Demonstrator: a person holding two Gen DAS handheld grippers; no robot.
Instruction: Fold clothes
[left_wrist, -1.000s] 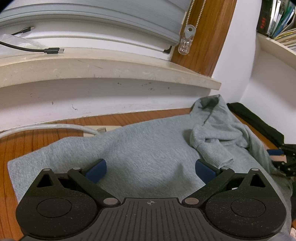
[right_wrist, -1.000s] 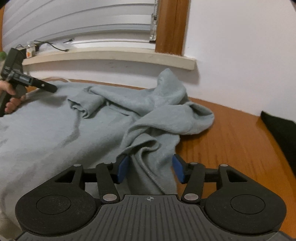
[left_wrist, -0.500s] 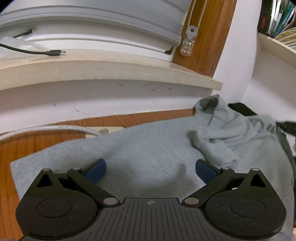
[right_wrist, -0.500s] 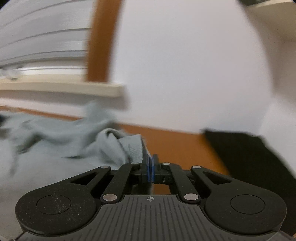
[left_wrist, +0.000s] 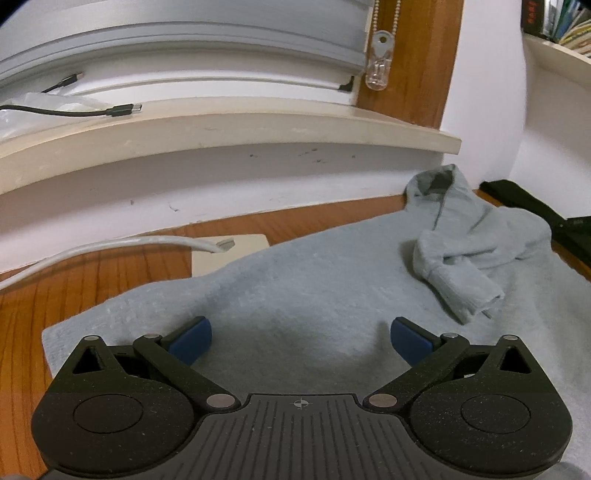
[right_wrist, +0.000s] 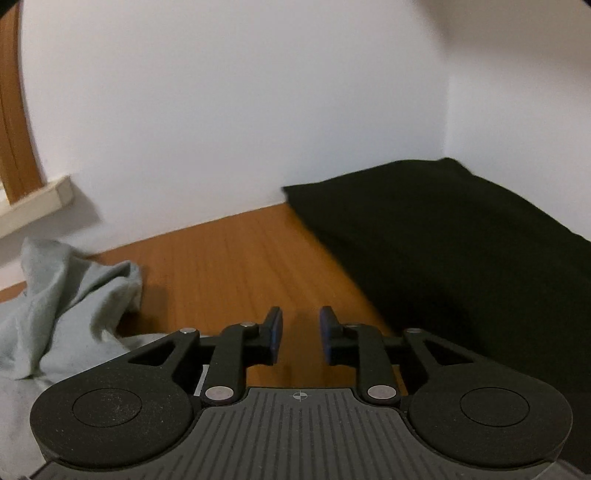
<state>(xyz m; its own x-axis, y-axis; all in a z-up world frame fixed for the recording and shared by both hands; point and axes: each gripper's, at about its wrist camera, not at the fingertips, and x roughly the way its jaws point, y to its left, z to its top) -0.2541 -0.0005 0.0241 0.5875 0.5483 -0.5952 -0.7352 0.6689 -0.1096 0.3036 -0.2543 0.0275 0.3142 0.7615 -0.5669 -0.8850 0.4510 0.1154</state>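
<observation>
The right gripper (right_wrist: 298, 334) is opening, jaws narrowly apart with nothing between them, over bare table (right_wrist: 236, 266); the left gripper (left_wrist: 301, 338) is hovering wide open above the sweater (left_wrist: 295, 288). The bunched sleeve (left_wrist: 461, 284) risks being folded in crooked.

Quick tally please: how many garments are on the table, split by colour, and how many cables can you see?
Grey garments: 1, the sweatshirt
Black garments: 1, the black cloth
Black cables: 2, one on the sill, one behind it
White cables: 1 on the table
Total: 5
</observation>
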